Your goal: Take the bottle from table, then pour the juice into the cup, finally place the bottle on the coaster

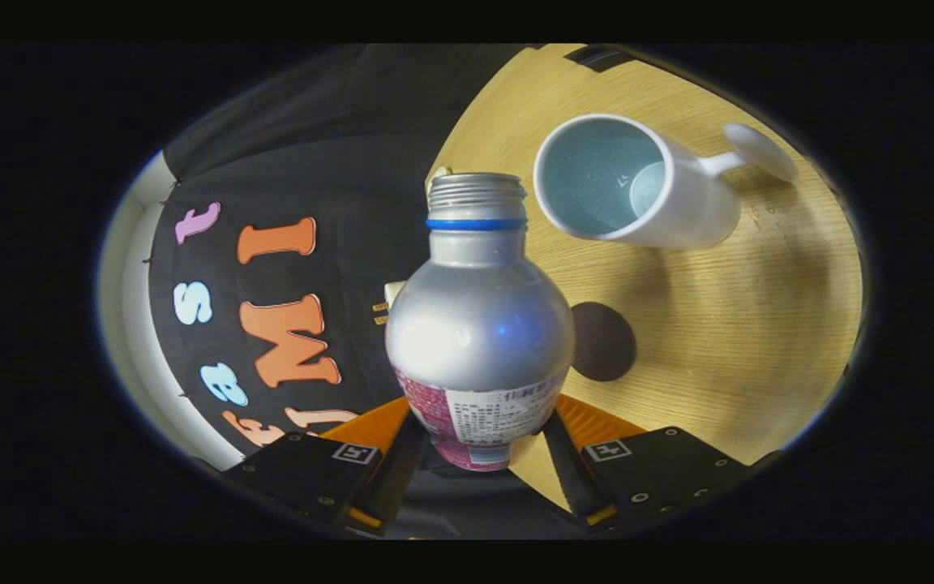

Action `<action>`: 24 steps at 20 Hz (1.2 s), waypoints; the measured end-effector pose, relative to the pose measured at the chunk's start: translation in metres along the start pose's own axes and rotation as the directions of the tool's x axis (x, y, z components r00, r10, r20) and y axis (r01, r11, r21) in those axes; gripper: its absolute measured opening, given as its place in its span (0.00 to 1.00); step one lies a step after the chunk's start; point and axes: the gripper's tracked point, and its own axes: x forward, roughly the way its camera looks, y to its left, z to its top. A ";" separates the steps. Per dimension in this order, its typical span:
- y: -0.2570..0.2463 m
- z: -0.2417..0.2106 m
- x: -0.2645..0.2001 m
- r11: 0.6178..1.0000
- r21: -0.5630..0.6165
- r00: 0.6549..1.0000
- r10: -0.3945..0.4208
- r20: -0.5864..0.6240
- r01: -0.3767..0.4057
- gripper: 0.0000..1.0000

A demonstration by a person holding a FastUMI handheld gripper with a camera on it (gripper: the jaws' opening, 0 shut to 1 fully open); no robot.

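Bottle [479, 324] at frame centre: silver, round-shouldered, cap off, threaded neck with blue ring, pink-and-white label low down. Pinched at the label by the tool [479, 442], a finger pressing each side. White cup [637, 182], upper right on the wooden tabletop [743, 324], pale blue inside, contents unclear. Dark round coaster [603, 341] just right of bottle.
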 end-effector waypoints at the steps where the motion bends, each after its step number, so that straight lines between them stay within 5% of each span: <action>1: 0.002 0.001 0.001 1.000 0.012 1.000 0.002 0.000 -0.002 0.77; 24: 0.010 0.005 -0.006 0.982 0.186 0.999 -0.033 -0.021 0.036 0.76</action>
